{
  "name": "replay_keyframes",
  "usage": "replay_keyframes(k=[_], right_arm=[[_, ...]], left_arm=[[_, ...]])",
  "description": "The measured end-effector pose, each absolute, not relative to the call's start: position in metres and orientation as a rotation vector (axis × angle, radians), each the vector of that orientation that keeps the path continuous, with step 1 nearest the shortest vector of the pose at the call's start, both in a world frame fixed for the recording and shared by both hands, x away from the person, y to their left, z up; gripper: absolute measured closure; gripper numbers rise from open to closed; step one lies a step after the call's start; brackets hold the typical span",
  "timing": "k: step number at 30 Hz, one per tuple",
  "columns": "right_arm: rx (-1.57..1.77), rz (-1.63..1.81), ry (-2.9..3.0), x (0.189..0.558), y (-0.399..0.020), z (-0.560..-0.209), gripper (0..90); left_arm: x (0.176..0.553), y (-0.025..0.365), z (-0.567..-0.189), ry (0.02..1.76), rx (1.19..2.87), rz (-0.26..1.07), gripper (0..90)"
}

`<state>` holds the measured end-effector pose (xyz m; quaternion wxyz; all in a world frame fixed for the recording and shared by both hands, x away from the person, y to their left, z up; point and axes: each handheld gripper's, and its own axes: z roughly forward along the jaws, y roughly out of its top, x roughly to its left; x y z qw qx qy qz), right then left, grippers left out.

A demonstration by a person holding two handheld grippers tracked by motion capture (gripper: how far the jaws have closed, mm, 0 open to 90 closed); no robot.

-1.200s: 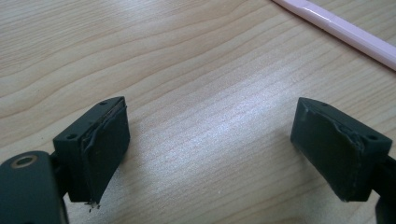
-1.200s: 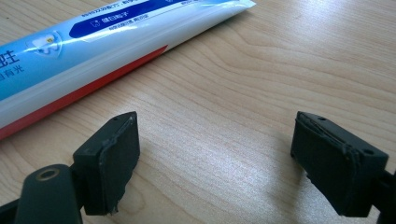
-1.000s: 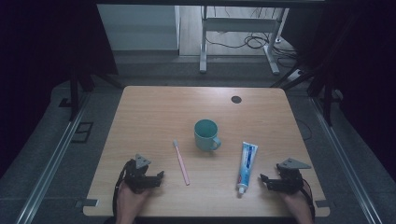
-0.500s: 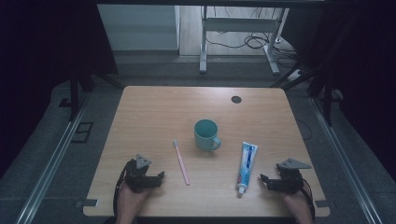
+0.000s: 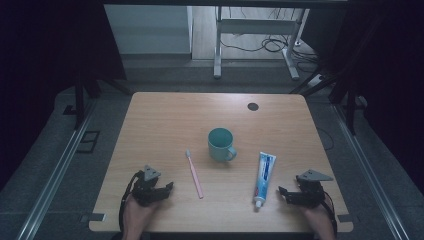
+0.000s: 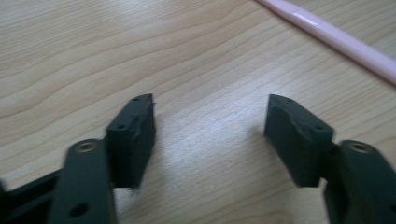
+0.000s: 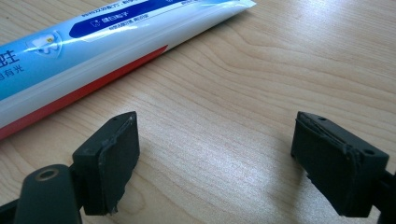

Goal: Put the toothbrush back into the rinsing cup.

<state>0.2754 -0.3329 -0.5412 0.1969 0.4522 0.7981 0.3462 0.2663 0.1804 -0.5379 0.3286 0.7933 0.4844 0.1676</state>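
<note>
Nothing grasped yet: left gripper [image 5: 161,189], empty jaws just narrowing, sits near the toothbrush [image 5: 194,174], right gripper [image 5: 286,193] released beside the toothpaste [image 5: 263,172]; next move probably a pickup, cup [image 5: 220,144] beyond.

The high view is dimly lit, its sides swallowed in black, and only the table [image 5: 165,120] is picked out by soft overhead light. Both tool views are brighter; the near jaws are blurred, soft shadows are thrown beneath them, and glare is caught on the toothpaste tube [image 7: 93,51].
</note>
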Motion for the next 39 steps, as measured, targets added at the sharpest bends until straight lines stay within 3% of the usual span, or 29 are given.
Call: replay_keyframes(k=[24, 39], right_arm=[[1.267, 0.967, 2.236, 0.276, -0.332, -0.541, 15.2], [1.268, 0.968, 2.235, 0.276, -0.332, -0.541, 15.2]], left_arm=[[0.258, 0.177, -0.525, 1.178, 2.088, 0.36, 85.9], [0.257, 0.169, -0.516, 1.122, 2.095, 0.348, 89.3]])
